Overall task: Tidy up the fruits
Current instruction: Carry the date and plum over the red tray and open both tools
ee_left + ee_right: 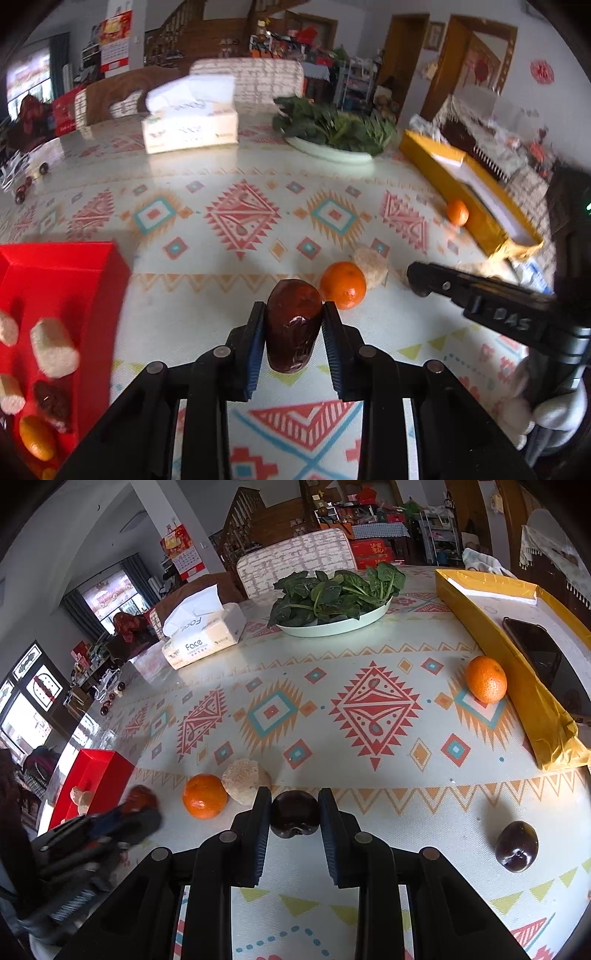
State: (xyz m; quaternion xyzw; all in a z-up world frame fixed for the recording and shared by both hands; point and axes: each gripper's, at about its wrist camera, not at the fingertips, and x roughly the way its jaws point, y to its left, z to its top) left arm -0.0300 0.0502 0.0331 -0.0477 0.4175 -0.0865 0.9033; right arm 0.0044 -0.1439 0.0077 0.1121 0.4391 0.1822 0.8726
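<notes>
Left gripper (293,325) is clamped on a brown date (293,323): oblong, wrinkled, glossy skin, held upright btwn the ribbed blue pads just above the tablecloth (240,206). Right gripper (294,814) is closed on a dark round fruit (294,813), near-black, smooth, shiny, w/ a small dimple facing the lens.

Cloth is matte, cream, printed w/ red/teal/orange diamond shapes. Near orange (342,284) has pebbled skin and touches a pale, rough, grainy puff (371,264) just behind it. Second orange (485,679) sits against the side of a long yellow box (517,672), foil-like and crinkled at its near end.

Left view only: inside of the red tray (74,266) at left edge, rigid w/ sharp corners, holding white grainy cylinders (53,352), a dark wrinkled date (51,400) and a small orange fruit (37,437); right gripper's black finger also enters from the right.

Right view only: a second dark glossy fruit (516,846) lying alone on the cloth at right, a black phone (535,651) in the yellow box, and "Face" print on the tissue pack (205,640). Leafy greens (332,590) on a pale oval plate (332,626) show in both, sharper here.
</notes>
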